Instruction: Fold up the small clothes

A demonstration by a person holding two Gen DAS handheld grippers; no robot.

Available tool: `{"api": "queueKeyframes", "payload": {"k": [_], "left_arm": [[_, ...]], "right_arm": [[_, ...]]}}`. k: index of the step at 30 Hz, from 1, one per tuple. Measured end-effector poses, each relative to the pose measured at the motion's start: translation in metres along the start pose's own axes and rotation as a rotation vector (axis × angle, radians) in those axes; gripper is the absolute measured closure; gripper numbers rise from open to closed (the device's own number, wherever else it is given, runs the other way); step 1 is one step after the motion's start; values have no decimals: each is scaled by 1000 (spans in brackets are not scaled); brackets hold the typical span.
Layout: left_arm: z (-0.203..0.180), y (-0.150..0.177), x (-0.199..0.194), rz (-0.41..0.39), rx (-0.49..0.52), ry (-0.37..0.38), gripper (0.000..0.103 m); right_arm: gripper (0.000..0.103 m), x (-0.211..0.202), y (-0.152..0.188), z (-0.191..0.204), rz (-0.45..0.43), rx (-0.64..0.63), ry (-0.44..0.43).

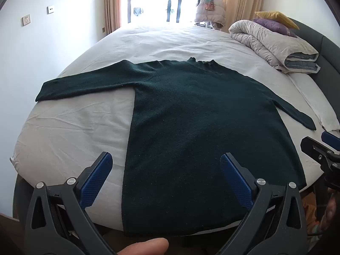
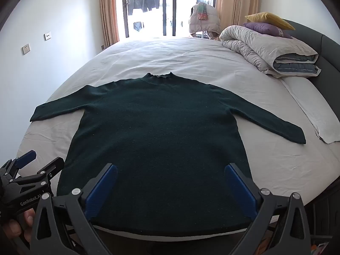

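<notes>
Dark green sweater [image 1: 191,131] [image 2: 161,140] spread flat on bed [image 1: 70,136] [image 2: 276,165], front down or up not clear, collar pointing toward far window, hem at near edge of mattress. Both sleeves laid out to sides: one stretching left across pale sheet, other angled down toward right edge. No folds made in body or sleeves.

Left hand-held gripper [image 1: 165,165] hanging over near hem, tilted downward, jaws spread wide, blue pads well apart, nothing between them but air above sweater. No contact with fabric visible. Fingertip [image 1: 144,246] of person showing at bottom edge of left wrist view.

Right hand-held gripper [image 2: 170,176] likewise over lower body of sweater, jaws wide, pads apart, empty. Seen also at right edge of left wrist view [image 1: 323,146], beside end of right sleeve. Left hand-held gripper appearing at lower left of right wrist view [image 2: 40,161], near hem corner, a hand [image 2: 19,225] on its handle.

No containers in view. Rolled duvet [image 1: 274,46] [image 2: 269,51] at far right of bed, purple pillow [image 1: 272,25] [image 2: 265,28] and yellow pillow [image 1: 276,17] [image 2: 269,19] stacked behind it against dark headboard. Pale jacket [image 1: 209,10] [image 2: 204,19] hanging by window, curtains [image 1: 240,2] [image 2: 231,6] drawn aside.
</notes>
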State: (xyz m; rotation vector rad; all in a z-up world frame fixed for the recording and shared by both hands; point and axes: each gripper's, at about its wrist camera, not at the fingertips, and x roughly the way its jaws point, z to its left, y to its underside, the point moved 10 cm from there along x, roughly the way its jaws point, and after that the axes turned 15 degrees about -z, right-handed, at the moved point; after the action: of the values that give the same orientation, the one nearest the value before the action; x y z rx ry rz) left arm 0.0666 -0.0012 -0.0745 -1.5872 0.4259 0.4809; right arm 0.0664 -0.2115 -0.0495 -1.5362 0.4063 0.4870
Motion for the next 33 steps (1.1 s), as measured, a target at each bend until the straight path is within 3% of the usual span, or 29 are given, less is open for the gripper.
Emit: {"api": "queueKeyframes", "payload": {"k": [33], "left_arm": [[8, 1, 0, 14, -39, -1, 0]], "right_arm": [[0, 1, 3, -2, 1, -4, 3]]}}
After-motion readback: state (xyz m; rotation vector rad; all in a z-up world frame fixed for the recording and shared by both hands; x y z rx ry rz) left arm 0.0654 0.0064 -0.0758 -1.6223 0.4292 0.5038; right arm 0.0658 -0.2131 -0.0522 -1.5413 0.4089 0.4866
